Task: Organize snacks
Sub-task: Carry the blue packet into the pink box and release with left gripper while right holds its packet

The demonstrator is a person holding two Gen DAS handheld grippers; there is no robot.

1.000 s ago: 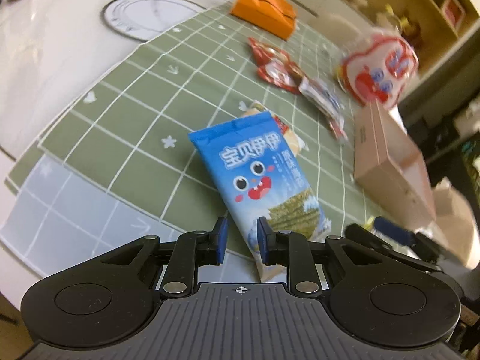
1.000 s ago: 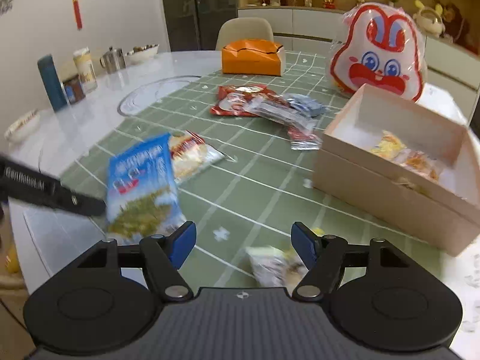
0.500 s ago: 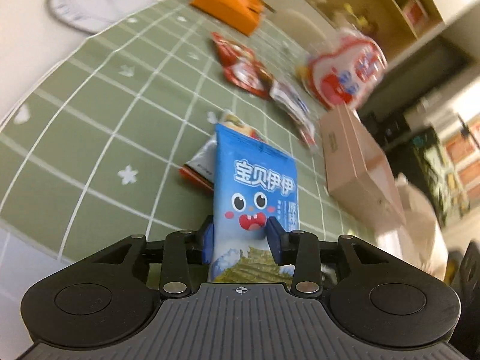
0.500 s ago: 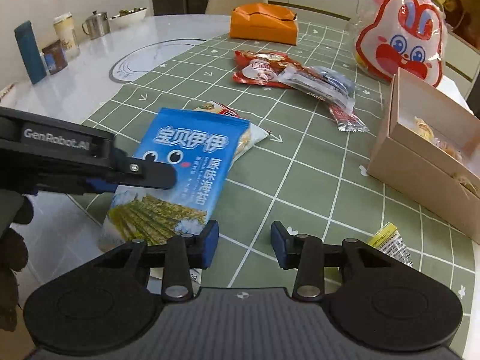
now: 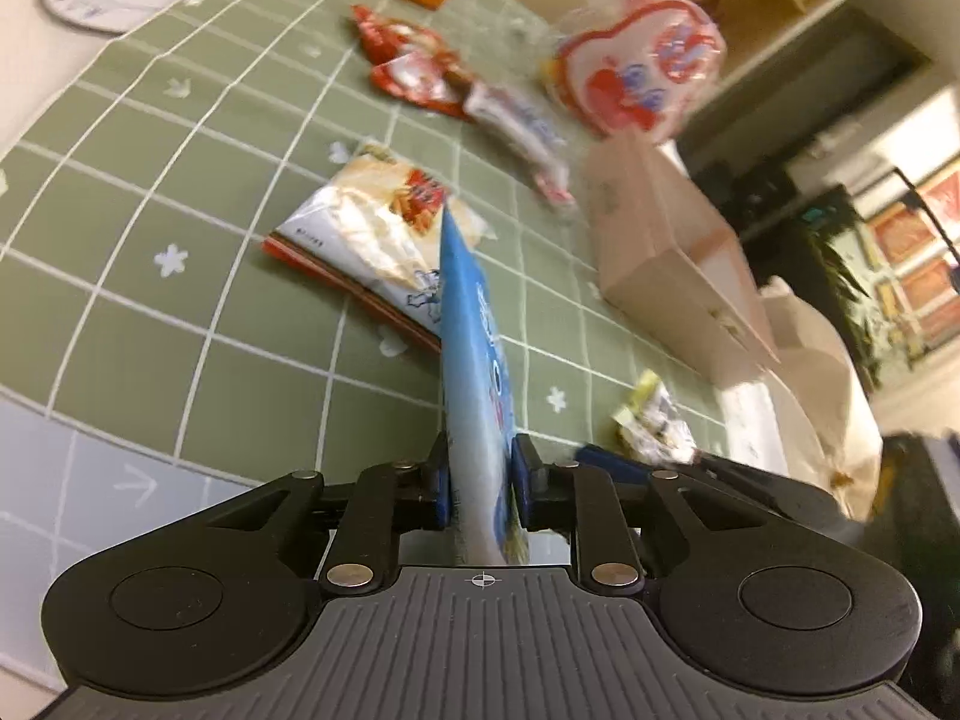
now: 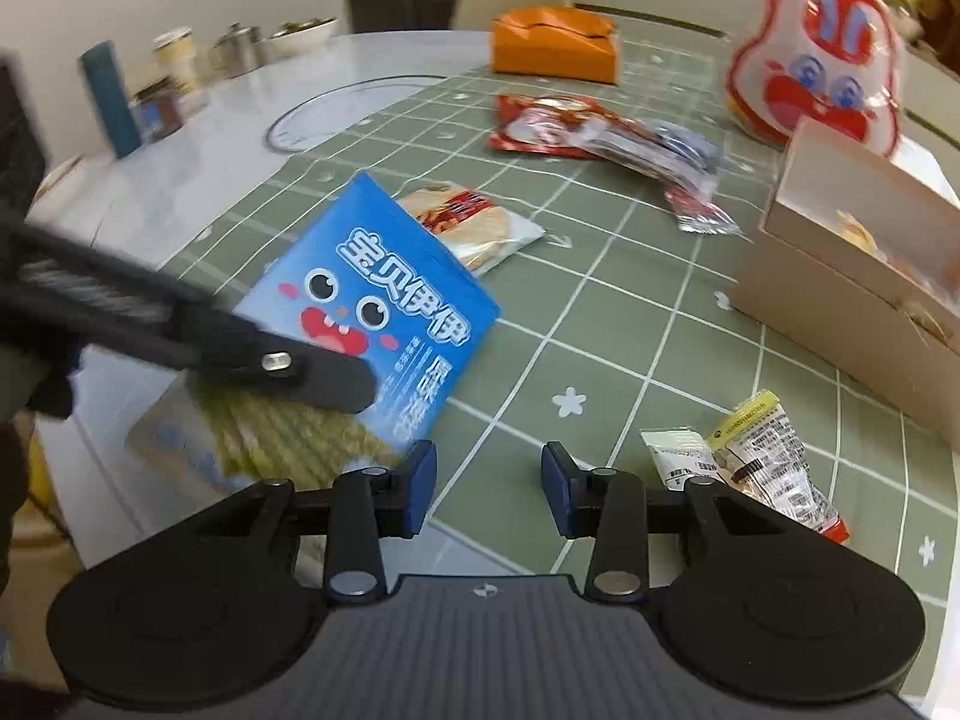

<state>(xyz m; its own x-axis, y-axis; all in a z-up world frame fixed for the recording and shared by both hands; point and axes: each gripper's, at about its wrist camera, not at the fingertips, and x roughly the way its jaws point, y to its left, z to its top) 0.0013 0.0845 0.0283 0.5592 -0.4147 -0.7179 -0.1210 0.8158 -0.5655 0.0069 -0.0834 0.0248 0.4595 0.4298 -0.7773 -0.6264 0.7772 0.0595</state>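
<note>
My left gripper is shut on a blue seaweed snack bag, held edge-on above the green mat. In the right wrist view the same bag shows its cartoon face, clamped by the left gripper. My right gripper is open and empty, low over the mat. A white-and-red cracker pack lies on the mat beyond the bag; it also shows in the right wrist view. An open cardboard box with some snacks inside stands at right.
Small yellow and white packets lie near my right gripper. Red and clear snack packs, an orange box and a rabbit-shaped bag sit farther back. Jars and a kettle stand on the marble table at left.
My left gripper has lifted the blue bag off the mat and turned it from flat to edge-on. The cracker pack beneath it has come into view. My right gripper stayed open.
</note>
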